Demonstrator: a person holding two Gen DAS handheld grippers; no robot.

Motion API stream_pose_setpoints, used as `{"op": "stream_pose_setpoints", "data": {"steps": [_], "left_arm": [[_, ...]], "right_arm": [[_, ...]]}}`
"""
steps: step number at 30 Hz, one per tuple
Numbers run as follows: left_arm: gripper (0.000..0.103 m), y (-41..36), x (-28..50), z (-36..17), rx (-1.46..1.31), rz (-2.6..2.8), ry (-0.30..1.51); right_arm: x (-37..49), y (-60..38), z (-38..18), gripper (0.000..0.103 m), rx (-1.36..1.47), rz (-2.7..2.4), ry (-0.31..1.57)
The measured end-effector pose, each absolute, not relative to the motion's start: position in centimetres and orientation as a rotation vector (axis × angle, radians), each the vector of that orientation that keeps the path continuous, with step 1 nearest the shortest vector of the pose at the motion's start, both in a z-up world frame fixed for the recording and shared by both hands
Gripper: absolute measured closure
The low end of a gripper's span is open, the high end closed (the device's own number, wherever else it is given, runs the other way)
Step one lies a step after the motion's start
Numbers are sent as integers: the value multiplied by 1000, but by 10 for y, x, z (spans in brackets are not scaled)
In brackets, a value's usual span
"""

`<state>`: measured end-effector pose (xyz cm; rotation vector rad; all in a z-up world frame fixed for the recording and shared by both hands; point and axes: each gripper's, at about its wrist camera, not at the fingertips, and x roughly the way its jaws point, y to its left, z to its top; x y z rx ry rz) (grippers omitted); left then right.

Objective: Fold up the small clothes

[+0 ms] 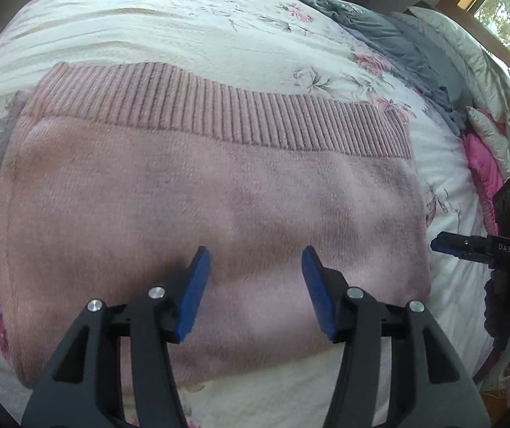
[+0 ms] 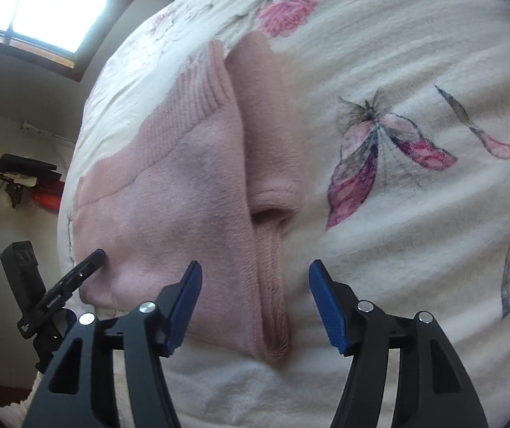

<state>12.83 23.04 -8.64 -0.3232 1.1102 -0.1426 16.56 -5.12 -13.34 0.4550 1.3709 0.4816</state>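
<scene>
Pink sweater [image 1: 201,196] lying part-folded on floral bed [image 1: 183,25], left gripper [image 1: 255,271] and right gripper [image 2: 255,285] agape, empty; probably next: pinching an edge.

Soft daylight everywhere, coming off the blown-out wood-framed window [image 2: 46,7]. Heavy fisheye bend, dark vignette corners, slight blur on the fuzzy pink knit sweater [image 1: 197,192].

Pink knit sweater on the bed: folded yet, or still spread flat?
Partly folded. The pink knit sweater lies with a sleeve tucked beneath its side edge; neither open gripper holds it.
</scene>
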Motion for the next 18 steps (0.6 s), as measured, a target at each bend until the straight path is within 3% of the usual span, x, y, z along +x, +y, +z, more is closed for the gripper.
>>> {"op": "stream_pose_setpoints", "data": {"steps": [11, 18], "left_arm": [[48, 219, 153, -107, -339, -174, 1134], [48, 224, 154, -112, -351, -187, 1143]], "right_arm": [[185, -42, -171, 45, 683, 605, 1368], [185, -45, -179, 75, 720, 595, 1366]]}}
